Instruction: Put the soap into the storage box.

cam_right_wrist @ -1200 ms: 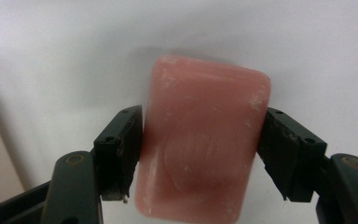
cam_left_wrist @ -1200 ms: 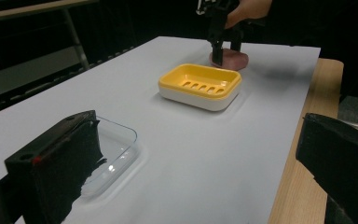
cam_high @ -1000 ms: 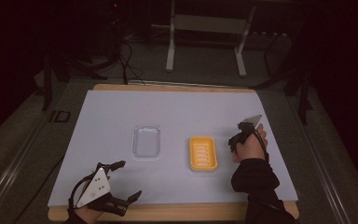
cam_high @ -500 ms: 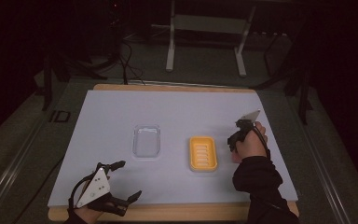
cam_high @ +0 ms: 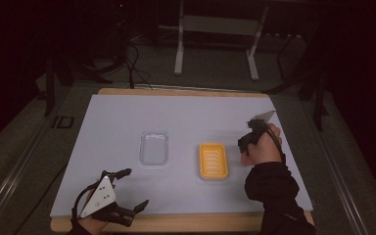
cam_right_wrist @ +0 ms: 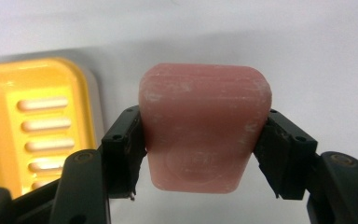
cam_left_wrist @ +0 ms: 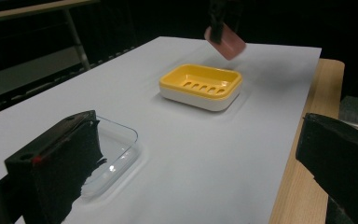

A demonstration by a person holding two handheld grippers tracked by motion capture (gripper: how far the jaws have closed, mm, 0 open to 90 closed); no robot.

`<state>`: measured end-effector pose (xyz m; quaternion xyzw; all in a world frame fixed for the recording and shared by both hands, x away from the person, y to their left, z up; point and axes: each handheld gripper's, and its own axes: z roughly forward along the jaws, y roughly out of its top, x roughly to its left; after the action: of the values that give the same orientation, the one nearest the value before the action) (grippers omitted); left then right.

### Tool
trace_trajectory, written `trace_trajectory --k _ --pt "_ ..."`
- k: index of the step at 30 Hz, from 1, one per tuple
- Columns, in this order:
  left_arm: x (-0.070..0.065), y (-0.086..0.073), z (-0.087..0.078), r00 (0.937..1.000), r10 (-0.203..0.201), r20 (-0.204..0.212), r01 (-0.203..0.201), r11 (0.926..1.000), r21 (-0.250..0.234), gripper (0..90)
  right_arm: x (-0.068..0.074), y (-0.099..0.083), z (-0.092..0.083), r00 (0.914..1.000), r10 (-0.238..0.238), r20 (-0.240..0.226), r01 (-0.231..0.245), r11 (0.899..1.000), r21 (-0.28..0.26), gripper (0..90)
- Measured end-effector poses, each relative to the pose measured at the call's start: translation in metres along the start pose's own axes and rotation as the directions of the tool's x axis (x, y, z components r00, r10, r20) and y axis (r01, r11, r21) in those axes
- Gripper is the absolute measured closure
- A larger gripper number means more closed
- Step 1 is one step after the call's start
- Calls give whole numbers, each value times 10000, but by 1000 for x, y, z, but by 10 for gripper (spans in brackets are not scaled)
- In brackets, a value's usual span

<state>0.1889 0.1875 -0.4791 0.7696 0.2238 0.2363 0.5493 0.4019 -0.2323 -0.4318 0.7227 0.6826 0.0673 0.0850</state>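
Carrying the pink soap bar (cam_right_wrist: 205,130) is the work in hand: the right gripper (cam_right_wrist: 200,154) is clenched on it, one jaw on each long side, and the bar hangs above the white table cover (cam_high: 186,117) just beside the yellow soap dish (cam_high: 213,160), on its right in the high view. From the left gripper view the bar (cam_left_wrist: 225,42) is seen tilted, well clear of the dish (cam_left_wrist: 200,86). To do this well, I would level the bar and centre it over the slotted floor of the dish before lowering — a tilted bar may catch the rim and tip out. The grip should ease only once the soap rests inside. The left gripper (cam_high: 127,193) sits released near the table's front edge, close to the clear lid (cam_high: 154,147) — probably next to go on.
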Motion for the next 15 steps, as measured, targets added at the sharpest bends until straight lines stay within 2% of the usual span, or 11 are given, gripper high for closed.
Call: trace_trajectory --k 2,8,15 --pt "0 0 0 10000 10 -6 -10 10000 -31 6 2 0 -6 10000 -71 11 71 9995 -322 379" --pt "0 0 0 10000 13 -2 -13 10000 -8 6 7 -1 -20 9995 -234 -234 220 9980 -592 379" --pt "0 0 0 10000 11 4 -11 10000 -20 6 21 -5 -36 9978 -508 -425 469 9951 -865 379"
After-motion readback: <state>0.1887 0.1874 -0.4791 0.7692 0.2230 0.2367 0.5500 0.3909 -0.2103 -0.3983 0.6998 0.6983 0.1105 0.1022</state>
